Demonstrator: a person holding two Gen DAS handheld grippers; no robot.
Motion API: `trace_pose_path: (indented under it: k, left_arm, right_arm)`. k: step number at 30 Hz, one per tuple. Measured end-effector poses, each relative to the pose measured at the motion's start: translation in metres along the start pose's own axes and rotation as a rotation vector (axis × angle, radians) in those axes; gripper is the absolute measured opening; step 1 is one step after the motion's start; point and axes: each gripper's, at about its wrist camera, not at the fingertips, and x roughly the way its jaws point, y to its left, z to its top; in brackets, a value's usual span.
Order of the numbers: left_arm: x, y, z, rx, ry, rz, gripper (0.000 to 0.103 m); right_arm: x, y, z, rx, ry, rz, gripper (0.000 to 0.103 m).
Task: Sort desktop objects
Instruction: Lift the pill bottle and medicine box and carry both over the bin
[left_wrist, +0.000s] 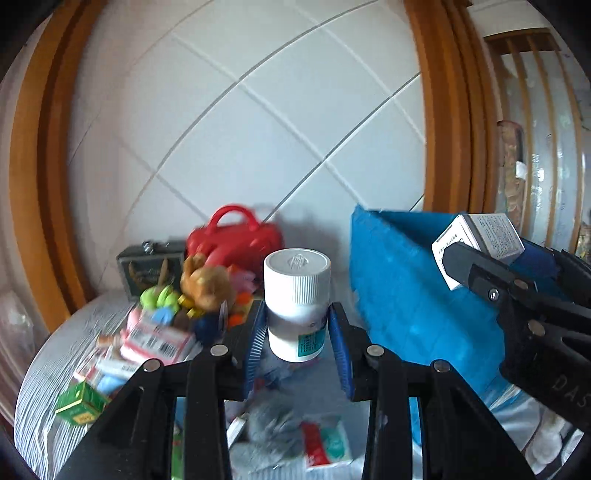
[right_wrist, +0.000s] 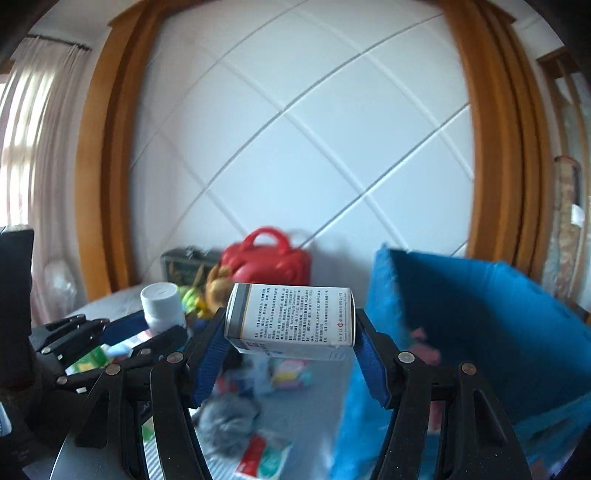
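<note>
My left gripper (left_wrist: 297, 328) is shut on a white pill bottle (left_wrist: 297, 302) with a ribbed cap and teal label, held upright above the table. My right gripper (right_wrist: 290, 332) is shut on a white medicine box (right_wrist: 291, 323) with printed text, held lengthwise between the blue pads. The right gripper with its box (left_wrist: 480, 240) also shows in the left wrist view, above the open blue fabric bin (left_wrist: 406, 288). The left gripper with the bottle (right_wrist: 162, 304) shows at the left of the right wrist view. The blue bin (right_wrist: 480, 314) stands right of the box.
A pile of clutter lies at the left: a brown plush toy (left_wrist: 205, 280), a red toy handbag (left_wrist: 236, 240), a dark tin (left_wrist: 147, 269), pink boxes (left_wrist: 155, 339), a green box (left_wrist: 81, 406). A grey fluffy item (left_wrist: 273, 428) and a red-green packet (left_wrist: 325, 443) lie below the grippers.
</note>
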Motion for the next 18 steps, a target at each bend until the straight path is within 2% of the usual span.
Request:
trace_pose_path:
  k: [5, 8, 10, 12, 15, 18]
  left_arm:
    - [0.011, -0.059, 0.043, 0.035, -0.039, -0.074, 0.034]
    - [0.024, -0.101, 0.070, 0.073, -0.035, -0.117, 0.034]
    - [0.038, -0.132, 0.091, 0.101, -0.008, -0.159, 0.034]
    - [0.054, -0.165, 0.108, 0.114, 0.045, -0.202, 0.034]
    - [0.089, -0.209, 0.122, 0.116, 0.153, -0.229, 0.034]
    - [0.141, -0.248, 0.120, 0.145, 0.322, -0.234, 0.034]
  right_arm:
    - [-0.007, -0.072, 0.027, 0.018, -0.021, -0.120, 0.065]
    - [0.002, -0.125, 0.044, 0.022, 0.027, -0.174, 0.065]
    - [0.017, -0.163, 0.054, 0.006, 0.109, -0.203, 0.065]
    - [0.033, -0.191, 0.059, -0.011, 0.180, -0.216, 0.065]
    - [0.064, -0.233, 0.053, -0.081, 0.334, -0.233, 0.065]
    - [0.101, -0.263, 0.034, -0.120, 0.496, -0.219, 0.065]
